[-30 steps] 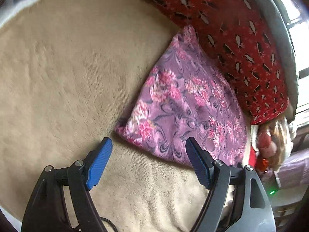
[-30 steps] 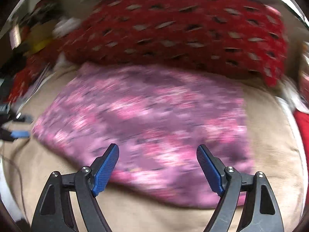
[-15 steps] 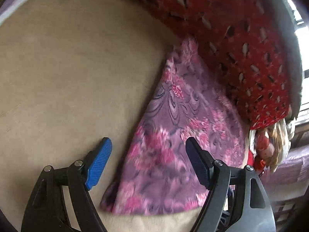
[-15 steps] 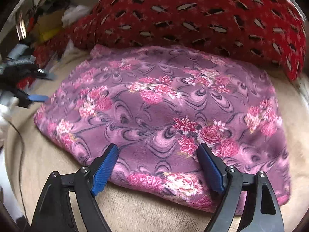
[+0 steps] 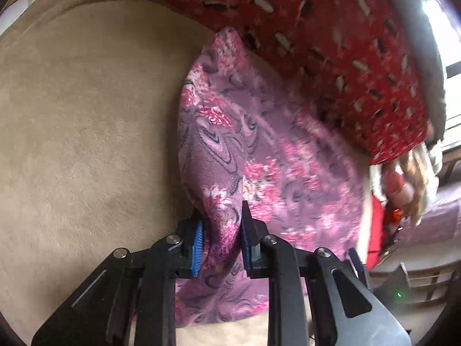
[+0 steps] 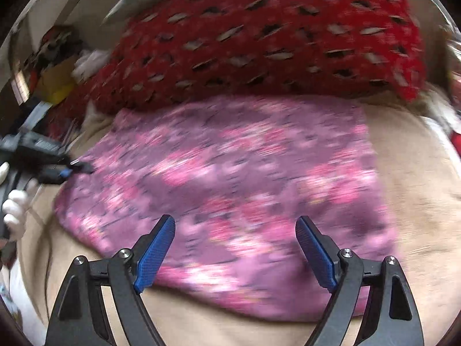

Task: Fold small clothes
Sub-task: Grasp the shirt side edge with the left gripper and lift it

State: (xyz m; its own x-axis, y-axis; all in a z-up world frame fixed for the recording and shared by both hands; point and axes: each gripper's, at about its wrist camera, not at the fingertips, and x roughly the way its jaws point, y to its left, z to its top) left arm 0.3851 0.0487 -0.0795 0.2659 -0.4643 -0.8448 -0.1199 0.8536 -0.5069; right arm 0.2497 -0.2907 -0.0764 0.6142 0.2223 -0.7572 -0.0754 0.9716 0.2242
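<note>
The left hand-held gripper (image 5: pixel 221 230) has just been closing, and its two blue ribbed pads now pinch a raised fold at the edge of the purple fleece cloth with pink flower print (image 5: pixel 259 155). The fabric bunches up between the jaws and spills below them, so the jaws stand narrow with the cloth clamped in between. Seen from the right wrist camera, this same gripper (image 6: pixel 76 168) shows at the cloth's left corner, small and blurred, with a white-gloved hand (image 6: pixel 15 210) behind it.

The right hand-held gripper (image 6: pixel 236 255) stands wide, its blue pads well apart and holding nothing. It hangs over the near edge of the floral cloth (image 6: pixel 230 178); whether the pad tips touch the fabric cannot be told through the motion blur.

The purple cloth lies spread on a beige plush blanket (image 5: pixel 86 129) that covers the surface beneath. Its far edge lies against or just under a red fabric with small black and white marks (image 5: pixel 331 28), which is heaped along the back. In the right wrist view the beige blanket (image 6: pixel 417 201) shows beside the cloth on the right, and the red patterned fabric (image 6: pixel 273 43) fills the upper part.
</note>
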